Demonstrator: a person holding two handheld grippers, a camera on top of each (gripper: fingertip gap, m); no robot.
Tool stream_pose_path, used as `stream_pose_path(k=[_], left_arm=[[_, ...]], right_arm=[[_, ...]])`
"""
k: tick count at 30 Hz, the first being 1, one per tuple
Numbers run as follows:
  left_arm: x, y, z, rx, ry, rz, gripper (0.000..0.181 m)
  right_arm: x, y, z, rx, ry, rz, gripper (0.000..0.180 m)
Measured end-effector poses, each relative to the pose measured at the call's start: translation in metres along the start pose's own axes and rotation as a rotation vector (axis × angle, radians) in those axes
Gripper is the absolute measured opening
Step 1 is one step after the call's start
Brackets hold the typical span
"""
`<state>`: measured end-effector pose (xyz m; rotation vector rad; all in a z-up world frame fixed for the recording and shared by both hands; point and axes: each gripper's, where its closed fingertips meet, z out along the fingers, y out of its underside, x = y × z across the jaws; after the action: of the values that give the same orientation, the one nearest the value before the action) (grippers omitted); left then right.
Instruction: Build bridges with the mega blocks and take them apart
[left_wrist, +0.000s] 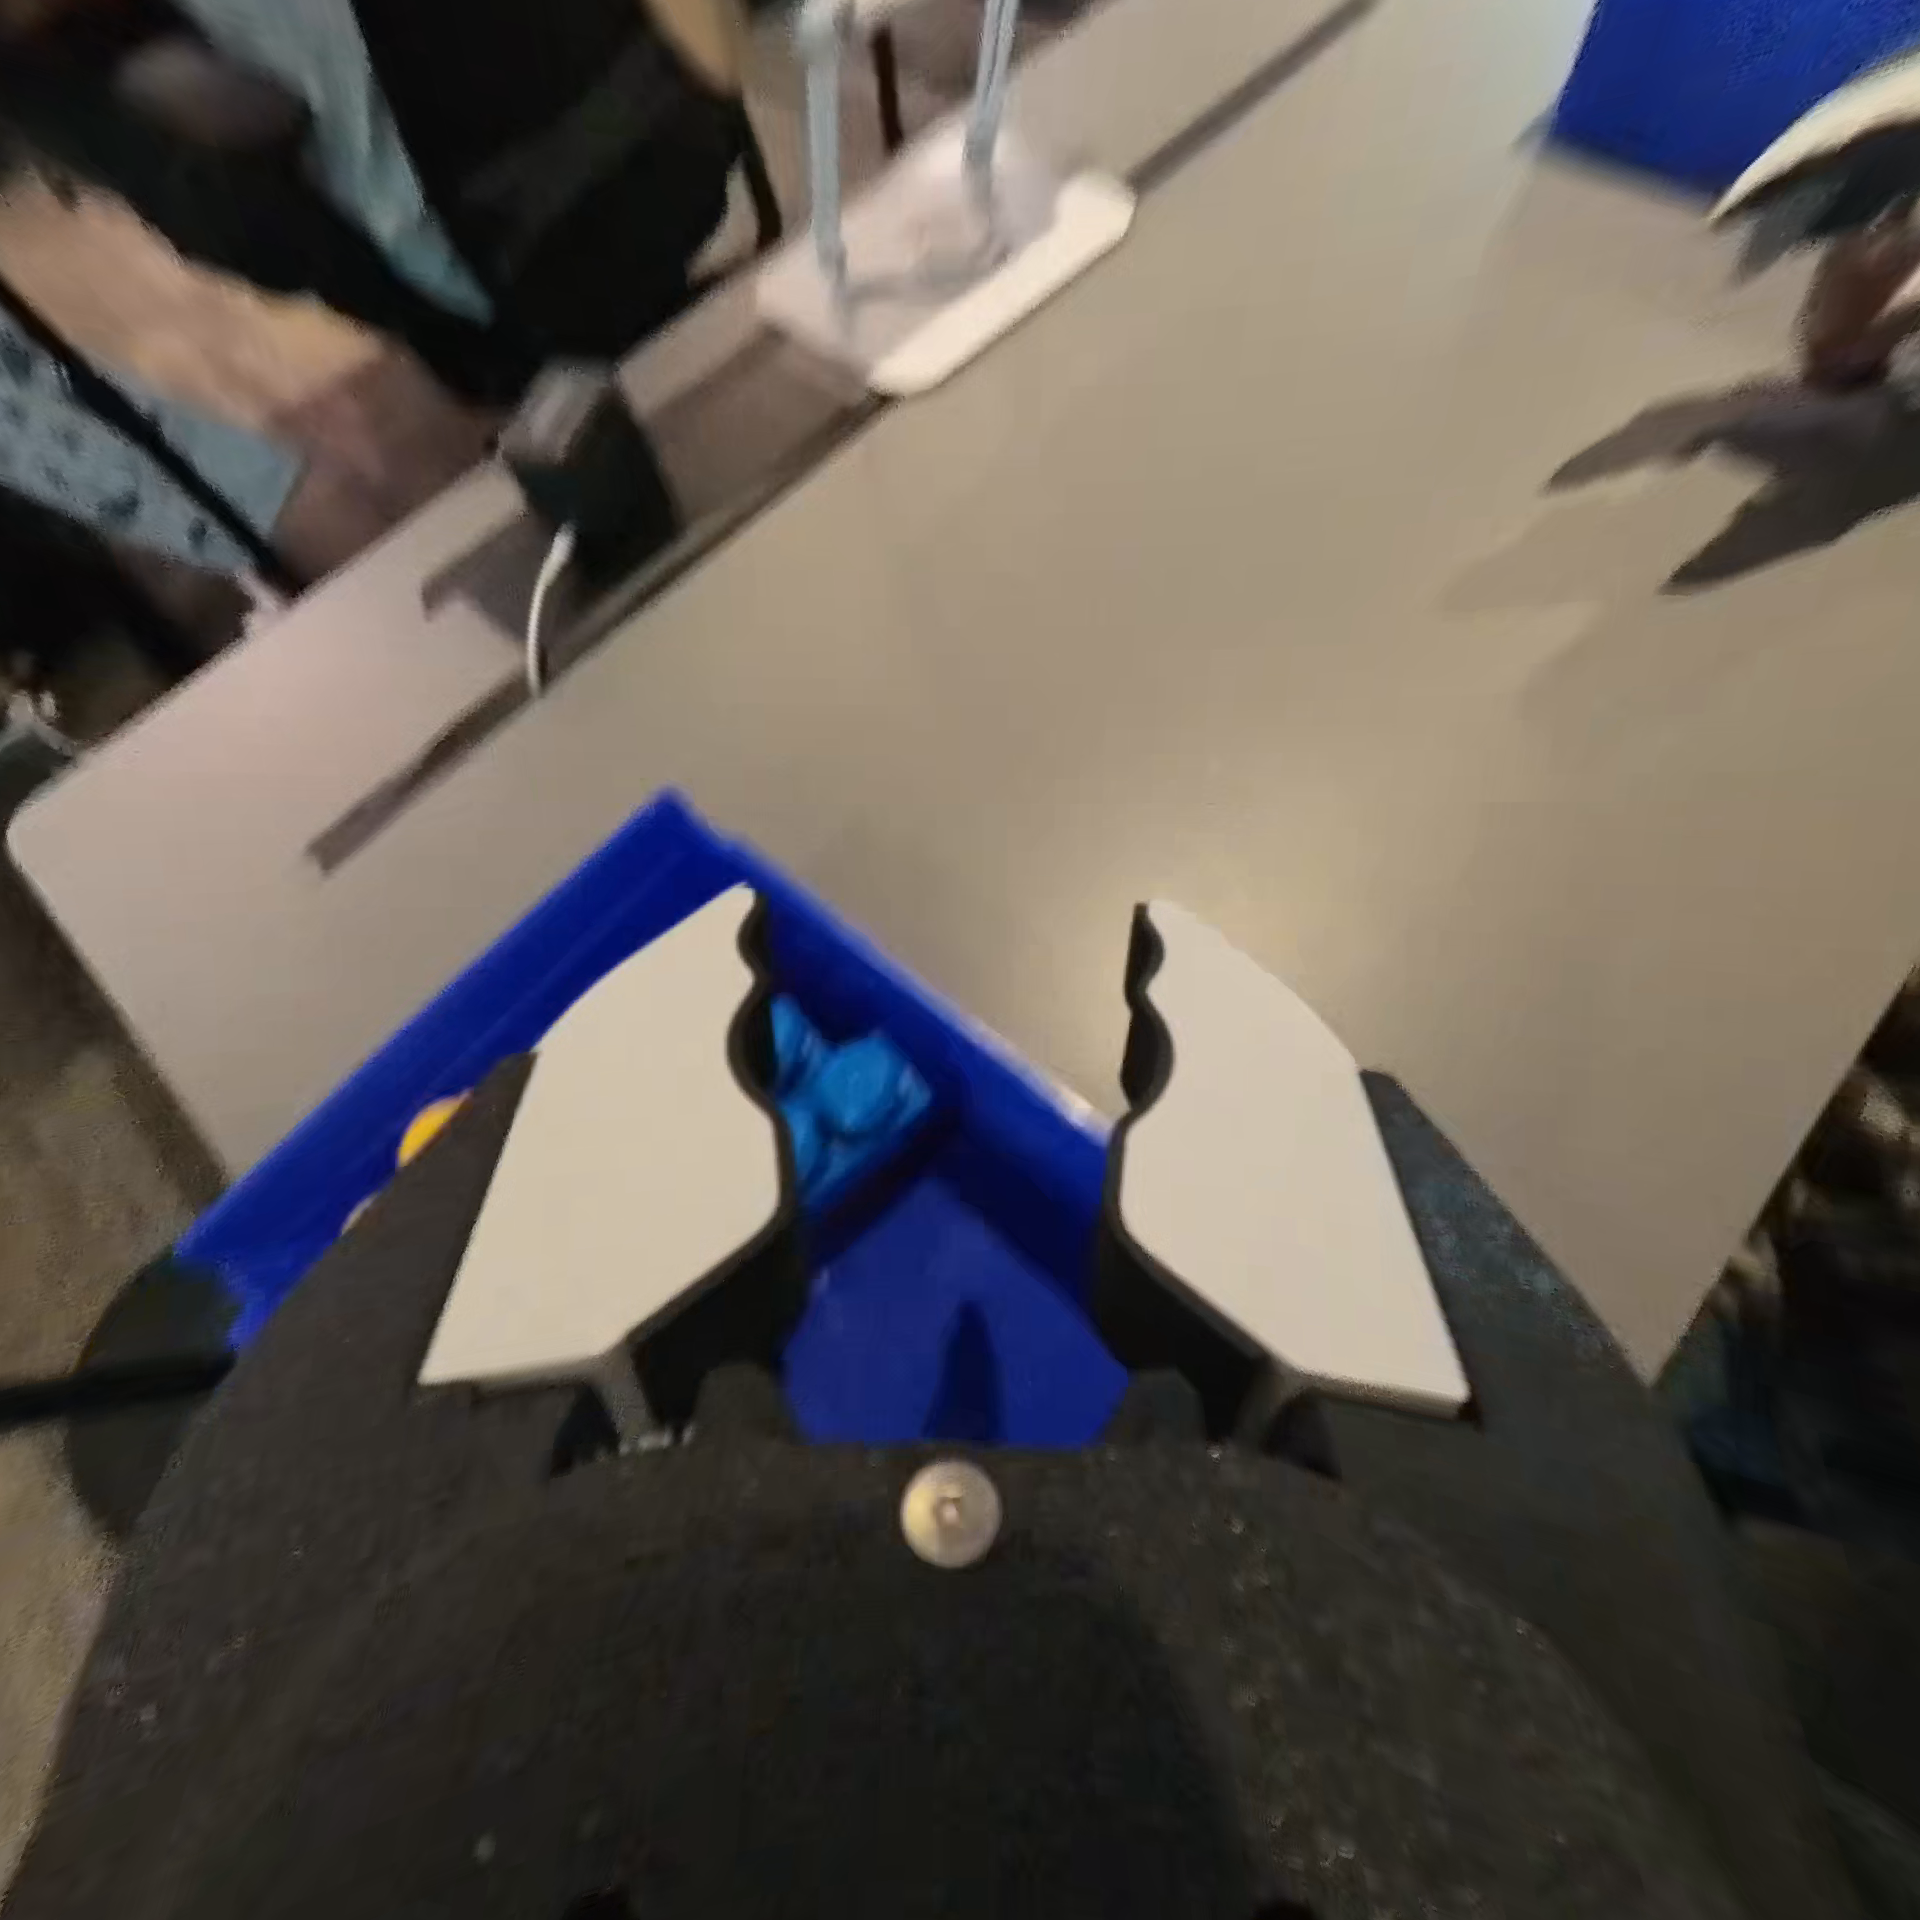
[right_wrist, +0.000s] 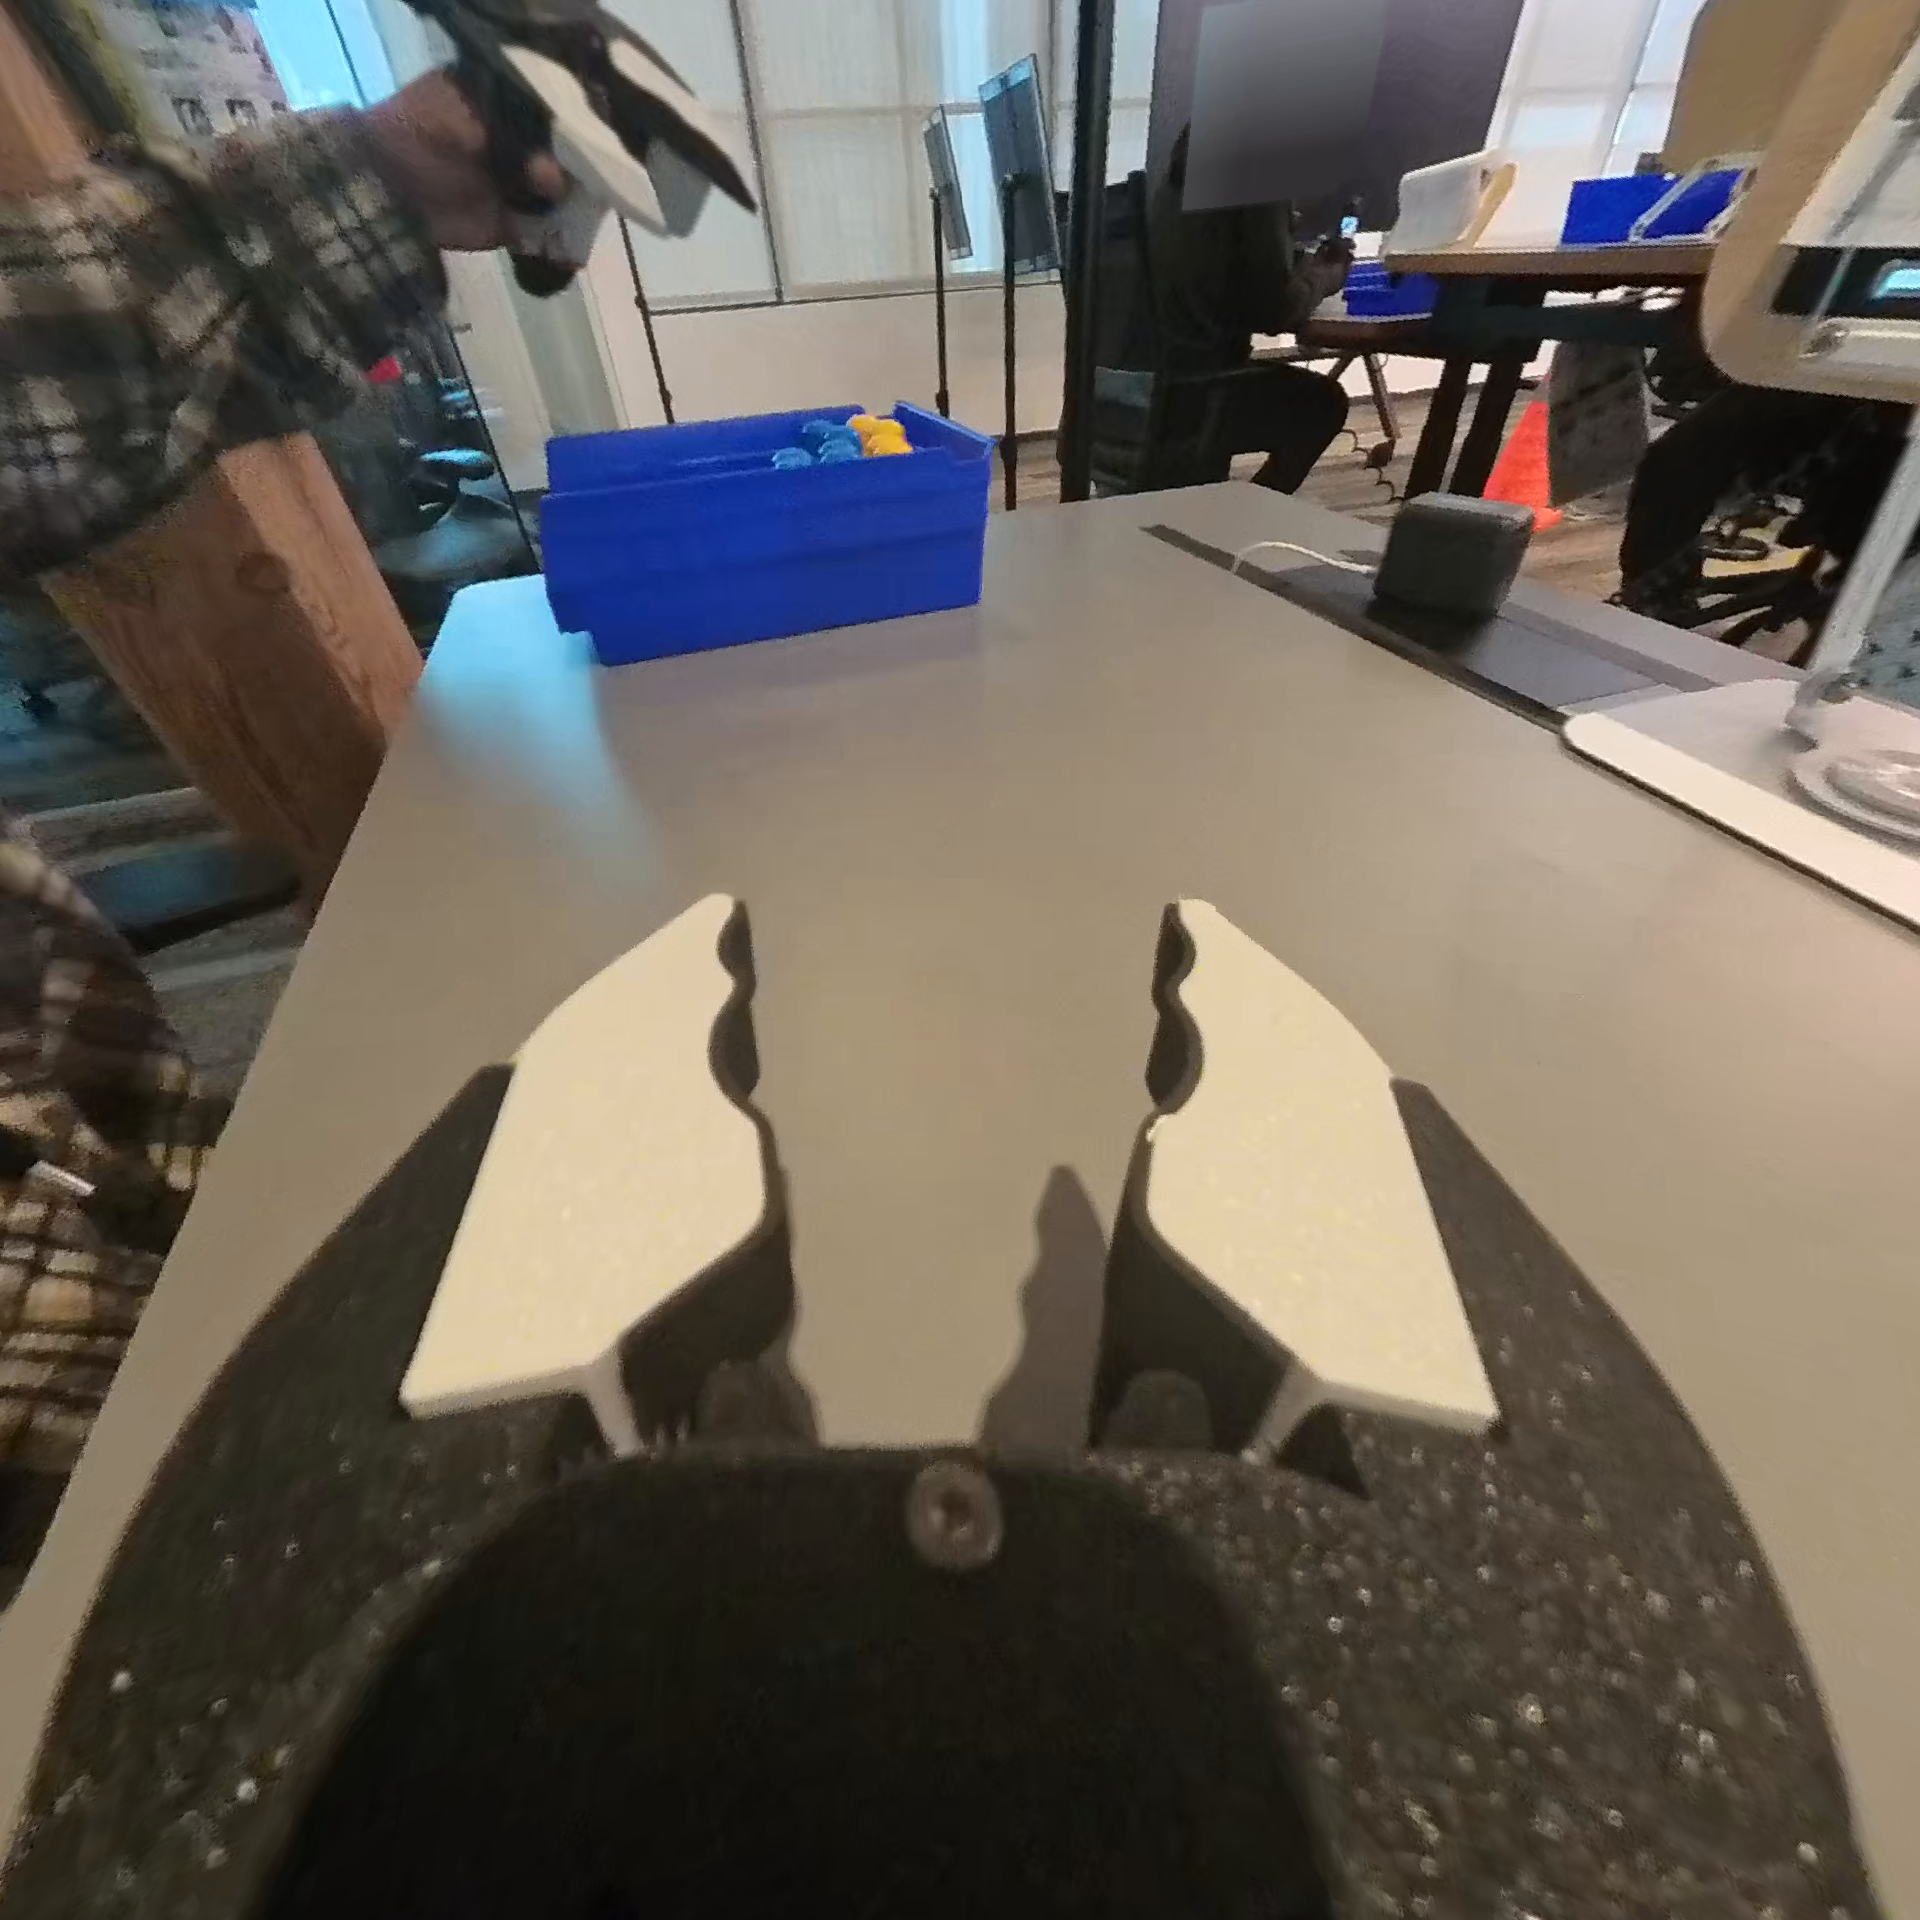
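A blue bin (right_wrist: 764, 540) stands at the far left end of the grey table (right_wrist: 1039, 790). It holds blue mega blocks (right_wrist: 821, 445) and yellow mega blocks (right_wrist: 881, 434). In the left wrist view my left gripper (left_wrist: 948, 914) is open and empty, hovering over a corner of the bin (left_wrist: 997, 1101), with blue blocks (left_wrist: 847, 1096) below between the fingers and a bit of yellow block (left_wrist: 428, 1130) at the left. It also shows in the right wrist view (right_wrist: 665, 156), held high above the bin. My right gripper (right_wrist: 954, 914) is open and empty, low over the bare table.
A dark grey cube (right_wrist: 1449, 556) with a white cable sits on a cable channel at the table's right side. A white base (right_wrist: 1704, 769) with a clear stand is at the right edge. A wooden post (right_wrist: 239, 665) stands left of the table. A seated person (right_wrist: 1226, 343) is beyond. Left tips to right tips: about 45 centimetres.
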<state>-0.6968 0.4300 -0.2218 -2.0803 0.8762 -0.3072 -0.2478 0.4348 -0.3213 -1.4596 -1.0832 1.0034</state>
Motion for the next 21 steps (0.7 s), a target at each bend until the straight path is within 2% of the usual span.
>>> stream_pose_path(k=[4, 7, 12, 21], left_arm=[[-0.02, 0.06, 0.005, -0.273, -0.008, 0.075, 0.062], [-0.024, 0.084, 0.016, -0.461, -0.003, 0.176, 0.062], [-0.034, 0.094, 0.036, -0.665, 0.005, 0.325, 0.06], [-0.037, 0.113, 0.063, -0.815, 0.062, 0.406, 0.053]], right_arm=[[-0.004, 0.005, 0.004, -0.022, -0.018, -0.024, 0.074], [-0.003, 0.007, 0.005, -0.022, -0.023, -0.015, 0.074], [0.0, 0.007, 0.004, -0.009, -0.03, 0.019, 0.073], [0.001, 0.009, 0.003, -0.016, -0.035, 0.022, 0.073]])
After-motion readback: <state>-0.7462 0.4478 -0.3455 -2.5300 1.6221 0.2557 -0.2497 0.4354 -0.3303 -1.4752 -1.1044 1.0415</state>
